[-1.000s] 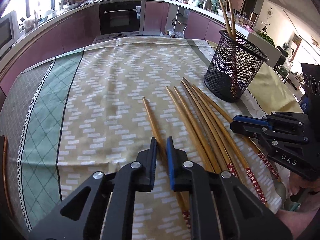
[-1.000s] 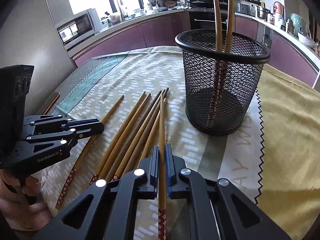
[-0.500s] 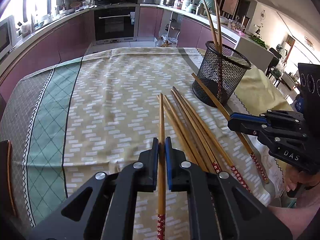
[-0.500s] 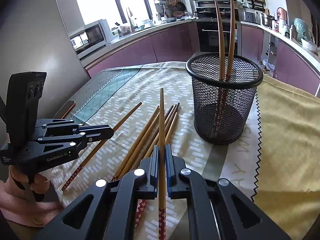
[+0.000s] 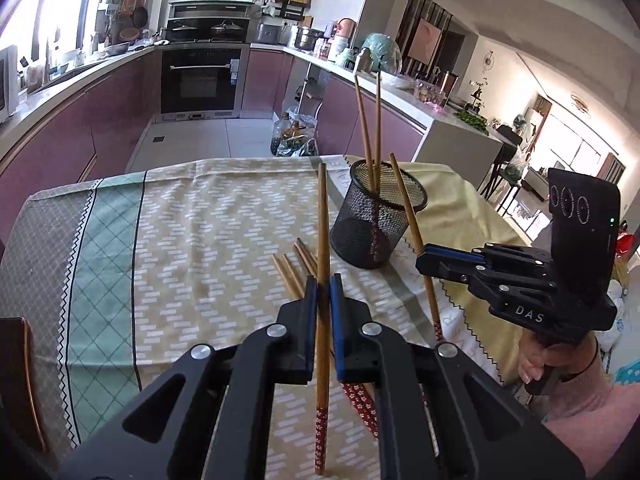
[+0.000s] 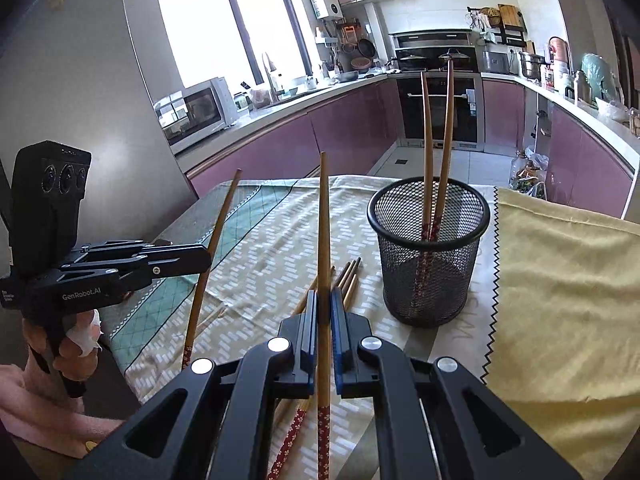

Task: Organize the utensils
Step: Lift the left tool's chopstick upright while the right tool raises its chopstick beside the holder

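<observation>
From my remote station: a patterned tablecloth (image 5: 208, 216) covers the worktop, a yellow cloth (image 6: 560, 280) over its right edge. Behind, purple cabinets (image 6: 340, 136) line the kitchen, with a built-in oven (image 5: 200, 80), a microwave (image 6: 196, 114) and bright windows (image 6: 224, 24).

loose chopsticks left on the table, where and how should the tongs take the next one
Take one loose chopstick mid-shaft, coming down from above with the tongs straddling it crosswise. They lie flat and bunched beside the mesh cup, so an outer one is probably easiest to pinch alone.
</observation>
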`<state>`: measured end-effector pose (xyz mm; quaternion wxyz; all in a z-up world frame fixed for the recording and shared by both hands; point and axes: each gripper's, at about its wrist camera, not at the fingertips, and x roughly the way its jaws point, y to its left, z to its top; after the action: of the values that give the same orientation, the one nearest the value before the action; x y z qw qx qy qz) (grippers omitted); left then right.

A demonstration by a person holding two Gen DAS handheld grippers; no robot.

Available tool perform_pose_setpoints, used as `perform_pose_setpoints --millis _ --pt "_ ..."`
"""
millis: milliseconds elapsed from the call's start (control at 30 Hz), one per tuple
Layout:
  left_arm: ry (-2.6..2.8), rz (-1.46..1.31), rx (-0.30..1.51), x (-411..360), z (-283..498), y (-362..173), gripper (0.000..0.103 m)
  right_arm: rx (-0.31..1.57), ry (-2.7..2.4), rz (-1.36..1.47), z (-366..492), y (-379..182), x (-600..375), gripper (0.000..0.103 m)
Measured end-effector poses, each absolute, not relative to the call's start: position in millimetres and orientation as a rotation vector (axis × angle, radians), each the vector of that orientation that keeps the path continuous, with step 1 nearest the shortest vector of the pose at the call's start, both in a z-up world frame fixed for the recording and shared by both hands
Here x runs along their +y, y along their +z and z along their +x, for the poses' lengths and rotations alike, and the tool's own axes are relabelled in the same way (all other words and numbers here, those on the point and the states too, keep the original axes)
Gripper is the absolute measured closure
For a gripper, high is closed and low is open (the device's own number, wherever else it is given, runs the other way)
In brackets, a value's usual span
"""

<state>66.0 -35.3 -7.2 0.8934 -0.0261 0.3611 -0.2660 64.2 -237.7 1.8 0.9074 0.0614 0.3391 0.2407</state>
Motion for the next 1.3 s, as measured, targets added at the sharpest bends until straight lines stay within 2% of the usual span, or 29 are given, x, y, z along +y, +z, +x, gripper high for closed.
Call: perform_pose_setpoints --millis 400,433,467,700,933,1100,1300 --pt "-0.627 -0.106 0.604 -33.4 58.4 50.7 0.097 0.577 0.472 0.145 68.9 35.3 -259.6 0.097" --pt "-0.629 -0.112 0.594 -33.9 60.5 54.9 0.098 0.568 0.473 0.147 70.6 38.8 -262.0 0.097" --pt "-0.631 -0.117 0.585 -35.2 62.9 59.1 0.103 0.56 0.473 0.151 71.4 41.6 -264.2 0.097" --pt "-0.658 -0.131 0.535 -49.0 82.2 81.8 0.102 0.527 0.479 0.157 86.0 60.6 -277.3 0.097" --pt "-0.604 -0.097 0.673 -52.5 101.1 41.5 0.102 0.591 0.503 0.167 95.4 39.6 -273.6 0.097" --pt "-0.517 -0.056 0.816 -50.8 128.9 -11.9 0.088 0.617 0.503 0.176 96.5 28.2 -272.8 0.097" --pt "-0.493 -0.033 0.896 -58.8 154.6 -52.2 0.077 0.621 0.489 0.192 89.8 22.1 -278.8 0.097"
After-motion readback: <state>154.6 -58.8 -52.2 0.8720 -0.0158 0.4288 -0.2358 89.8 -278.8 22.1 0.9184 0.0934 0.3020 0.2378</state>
